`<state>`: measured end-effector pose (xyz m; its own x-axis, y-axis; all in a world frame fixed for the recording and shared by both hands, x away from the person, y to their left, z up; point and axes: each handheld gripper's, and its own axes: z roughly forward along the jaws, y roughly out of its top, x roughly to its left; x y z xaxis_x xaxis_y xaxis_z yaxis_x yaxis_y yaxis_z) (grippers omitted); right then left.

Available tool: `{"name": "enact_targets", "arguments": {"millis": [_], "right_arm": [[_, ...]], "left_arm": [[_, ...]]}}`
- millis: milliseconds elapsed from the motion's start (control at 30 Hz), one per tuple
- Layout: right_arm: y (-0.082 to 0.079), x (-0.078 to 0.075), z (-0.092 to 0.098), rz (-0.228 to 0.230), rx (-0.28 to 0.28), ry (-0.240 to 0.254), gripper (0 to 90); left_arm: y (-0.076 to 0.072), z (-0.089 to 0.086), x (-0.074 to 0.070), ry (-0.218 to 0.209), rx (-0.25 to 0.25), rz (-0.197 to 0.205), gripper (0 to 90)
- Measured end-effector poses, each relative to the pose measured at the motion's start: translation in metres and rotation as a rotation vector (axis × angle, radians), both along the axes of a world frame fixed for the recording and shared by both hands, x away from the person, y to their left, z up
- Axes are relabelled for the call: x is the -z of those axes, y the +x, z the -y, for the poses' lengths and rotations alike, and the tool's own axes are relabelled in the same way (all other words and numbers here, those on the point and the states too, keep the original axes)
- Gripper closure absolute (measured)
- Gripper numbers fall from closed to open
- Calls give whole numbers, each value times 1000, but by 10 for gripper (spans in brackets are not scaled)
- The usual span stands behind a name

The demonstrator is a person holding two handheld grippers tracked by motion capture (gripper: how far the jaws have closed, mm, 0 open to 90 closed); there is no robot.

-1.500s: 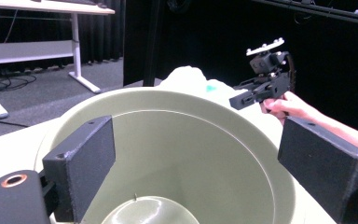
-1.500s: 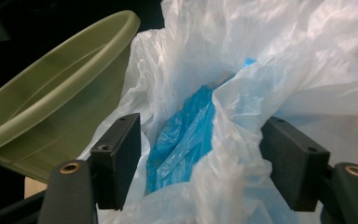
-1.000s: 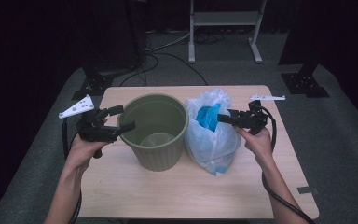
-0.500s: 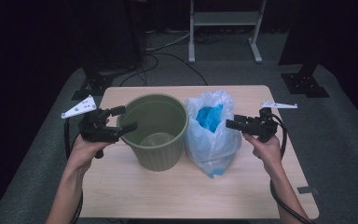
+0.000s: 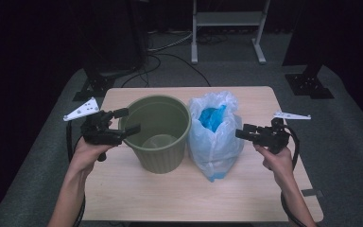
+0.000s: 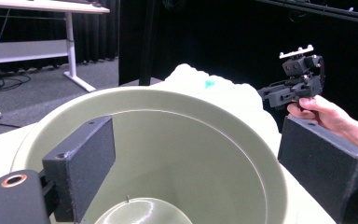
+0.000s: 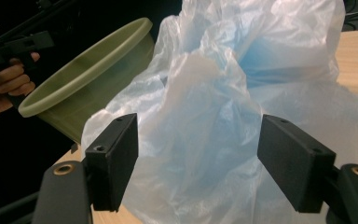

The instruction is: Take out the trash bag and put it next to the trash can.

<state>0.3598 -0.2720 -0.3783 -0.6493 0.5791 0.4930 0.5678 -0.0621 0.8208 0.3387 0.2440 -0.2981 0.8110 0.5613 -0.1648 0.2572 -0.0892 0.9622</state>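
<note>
An empty olive-green bin (image 5: 158,135) stands mid-table, with a translucent plastic bag (image 5: 216,142) holding something blue right beside it. My left gripper (image 5: 128,121) is open at the bin's left rim. In the left gripper view its jaws (image 6: 191,172) spread wide in front of the bin's mouth (image 6: 168,140), with nothing pinched. My right gripper (image 5: 242,134) is open just right of the bag, a small gap apart. In the right gripper view the bag (image 7: 205,107) fills the space ahead of the open gripper (image 7: 196,163), and the bin (image 7: 88,77) leans in at the left.
The wooden table (image 5: 246,198) has bare room in front of the bin and bag. A dark stand base (image 5: 309,85) sits on the floor at the far right, and a white desk frame (image 5: 227,28) with cables stands behind the table.
My right gripper has drawn back from the top of the bag, moving right and toward the person. The left gripper, bin and bag have stayed put.
</note>
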Motion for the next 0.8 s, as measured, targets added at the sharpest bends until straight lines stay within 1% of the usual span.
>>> {"name": "enact_targets", "arguments": {"millis": [533, 600, 800], "right_arm": [[-11, 23, 4, -30, 8, -11, 274], [-12, 26, 4, -36, 7, -5, 274], [-14, 34, 3, -48, 5, -10, 273]], "left_arm": [[-2, -6, 4, -4, -10, -4, 98], [-2, -6, 5, -3, -10, -5, 98], [-2, -6, 6, -3, -9, -8, 98]]}}
